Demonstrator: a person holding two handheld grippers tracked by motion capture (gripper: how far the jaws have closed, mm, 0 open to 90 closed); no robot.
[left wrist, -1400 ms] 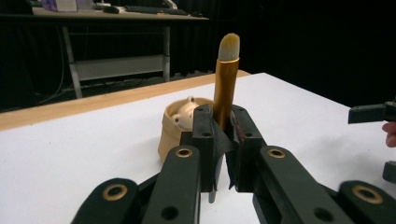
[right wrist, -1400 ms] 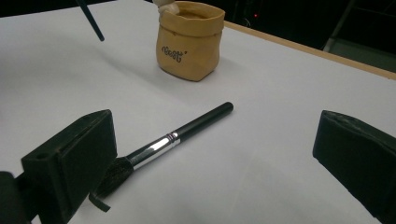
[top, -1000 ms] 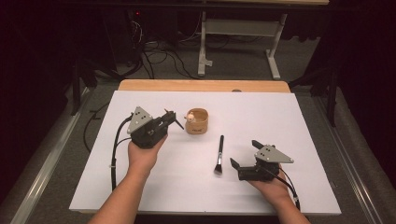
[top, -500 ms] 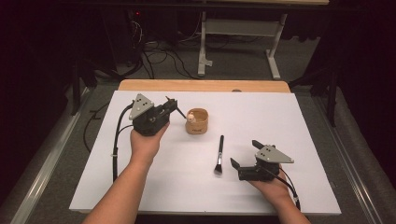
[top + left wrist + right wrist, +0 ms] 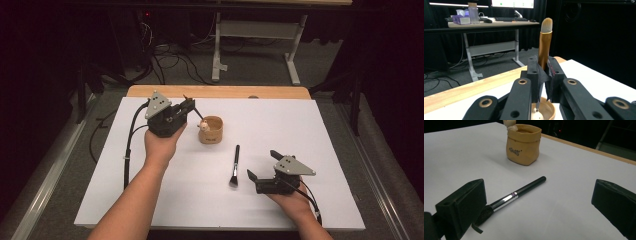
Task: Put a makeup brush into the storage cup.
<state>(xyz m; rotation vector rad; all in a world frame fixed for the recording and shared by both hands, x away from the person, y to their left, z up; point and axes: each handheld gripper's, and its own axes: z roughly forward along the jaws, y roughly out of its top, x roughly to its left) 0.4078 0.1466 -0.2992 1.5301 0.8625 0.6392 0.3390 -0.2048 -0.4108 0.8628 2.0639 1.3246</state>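
Your left tongs clamp 1 gold-handled brush just above the tan pot. Your right tongs gape wide, black brush beside them on the counter.

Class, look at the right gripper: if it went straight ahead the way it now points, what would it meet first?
Probably the black brush, lying on the table just ahead of the open right gripper, its bristles by one finger. The tan pot stands farther on; depth is uncertain.

Dark room, grey floor, desk behind.
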